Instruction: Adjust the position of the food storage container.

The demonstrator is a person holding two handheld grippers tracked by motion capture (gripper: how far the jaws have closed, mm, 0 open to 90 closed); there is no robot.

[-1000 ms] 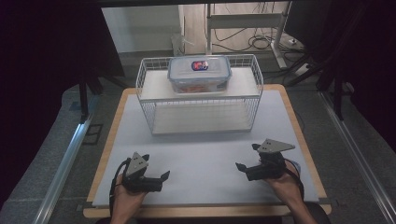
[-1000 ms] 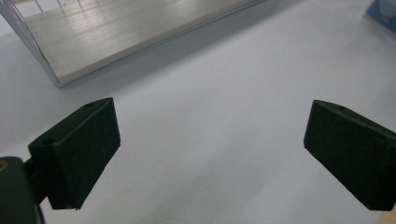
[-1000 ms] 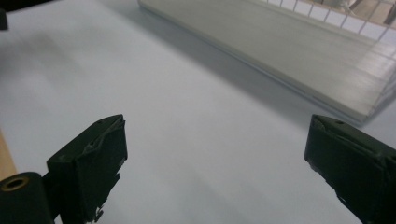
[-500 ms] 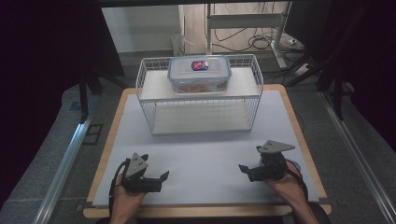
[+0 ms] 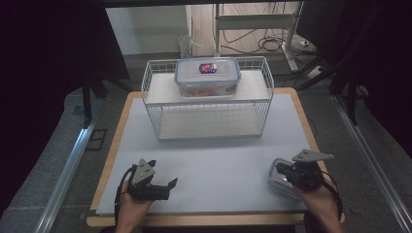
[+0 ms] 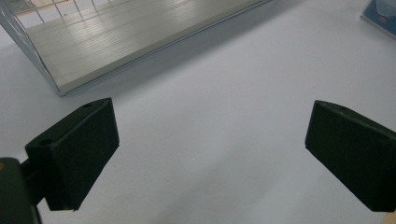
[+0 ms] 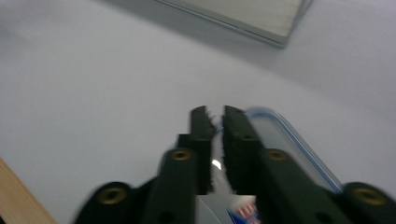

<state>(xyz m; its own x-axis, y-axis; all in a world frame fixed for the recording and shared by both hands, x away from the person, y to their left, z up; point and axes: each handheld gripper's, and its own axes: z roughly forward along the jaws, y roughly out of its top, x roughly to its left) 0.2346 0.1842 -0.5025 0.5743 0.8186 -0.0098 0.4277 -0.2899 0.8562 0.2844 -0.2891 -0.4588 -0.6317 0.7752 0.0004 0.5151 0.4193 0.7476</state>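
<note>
Two claws are at work, and only the right claw (image 5: 286,174) carries anything. Its jaws have just been closing and now pinch the blue-edged rim of the small box (image 5: 275,177), which sits at the near right corner of the worktop (image 5: 218,155), well apart from the wire rack (image 5: 145,92) and the big box (image 5: 207,77) on top of it. The pinch looks thin and near one end, so lift slowly and keep the small box level, or it may swing or slip. The left claw (image 5: 163,186) hangs open over bare worktop; bring it in to steady the far side if the box tilts.
</note>
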